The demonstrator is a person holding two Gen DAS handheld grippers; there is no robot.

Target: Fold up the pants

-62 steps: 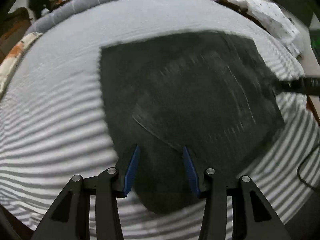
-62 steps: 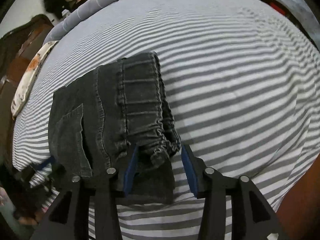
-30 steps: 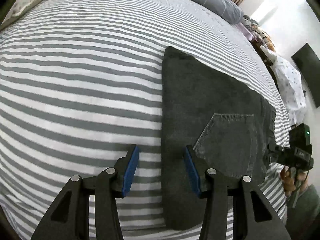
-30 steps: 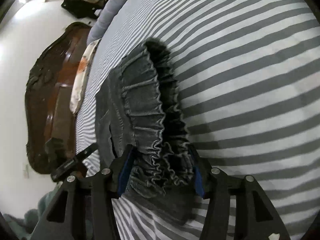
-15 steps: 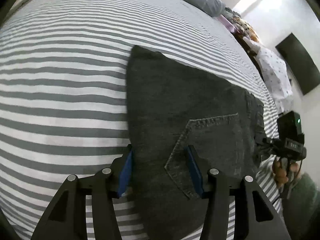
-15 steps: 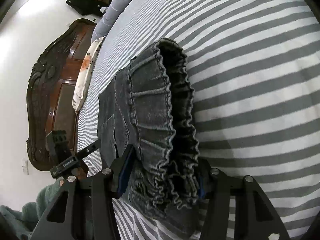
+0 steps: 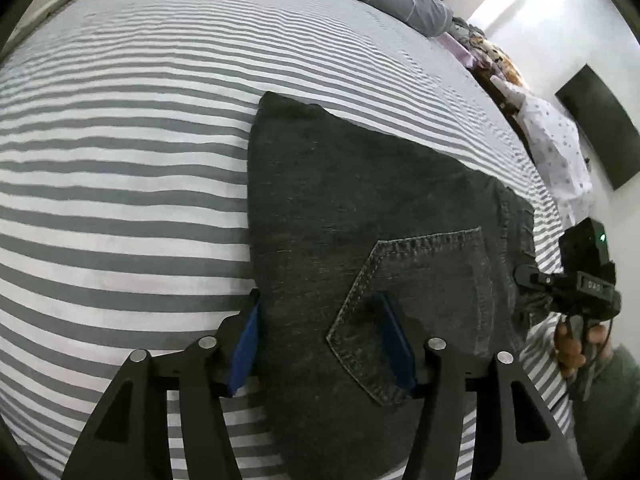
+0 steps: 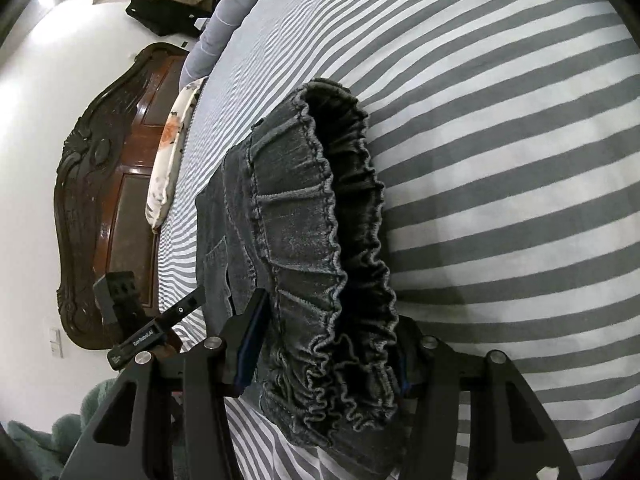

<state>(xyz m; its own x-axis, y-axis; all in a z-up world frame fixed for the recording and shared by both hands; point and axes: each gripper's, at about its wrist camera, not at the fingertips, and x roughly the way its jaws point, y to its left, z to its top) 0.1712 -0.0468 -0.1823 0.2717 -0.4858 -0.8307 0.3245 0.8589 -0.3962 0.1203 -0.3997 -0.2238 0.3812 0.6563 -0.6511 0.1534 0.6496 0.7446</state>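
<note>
Since a moment ago you've nudged both grippers further onto the pants (image 7: 360, 216) folded on the striped bed (image 7: 120, 184). Your left gripper (image 7: 320, 340) straddles the folded edge, released; your right gripper (image 8: 324, 360) brackets the elastic waistband (image 8: 320, 248), not visibly clenched.

Dark grey denim pants (image 7: 360, 208) folded into compact rectangle, flat on bed. Back pocket (image 7: 420, 300) faces up, stitching pale. Gathered elastic waistband (image 8: 320, 264) at one end, bunched, gaping open, edge lifted.
</note>
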